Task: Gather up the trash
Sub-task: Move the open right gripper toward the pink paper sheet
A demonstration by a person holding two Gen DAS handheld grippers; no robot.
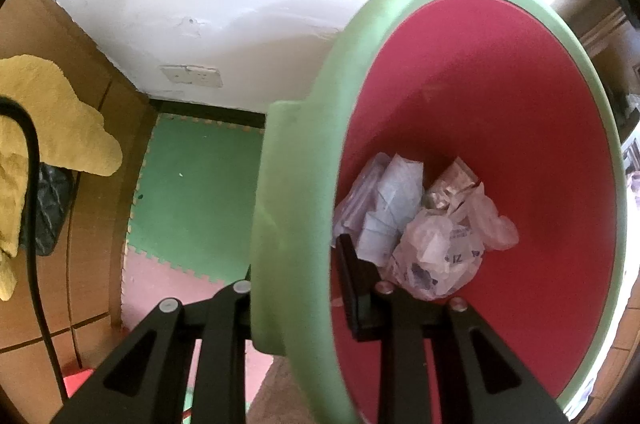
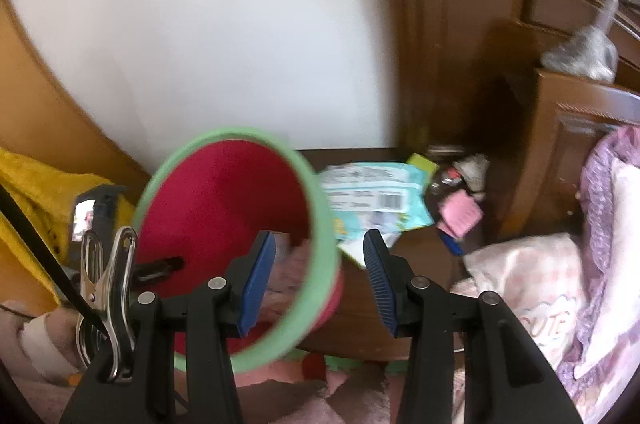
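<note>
A red trash bin with a pale green rim (image 1: 360, 72) fills the left wrist view, tilted toward the camera. My left gripper (image 1: 296, 288) is shut on its rim, one finger inside and one outside. Crumpled paper and a clear plastic bag (image 1: 432, 248) lie in the bin's bottom. In the right wrist view the same bin (image 2: 224, 208) hangs lifted at centre left. My right gripper (image 2: 320, 264) is open and empty, its blue pads (image 2: 260, 276) straddling the bin's near rim. A light blue wipes packet (image 2: 372, 200) and small bits of litter (image 2: 460, 212) lie on a low wooden surface behind.
A yellow cloth (image 1: 48, 128) hangs on wooden furniture at the left. Green and pink foam mats (image 1: 192, 204) cover the floor below. A wooden headboard and cabinet (image 2: 540, 144) stand at the right, with pink bedding (image 2: 540, 284) beside them. A metal clip (image 2: 104, 284) sits on my right gripper.
</note>
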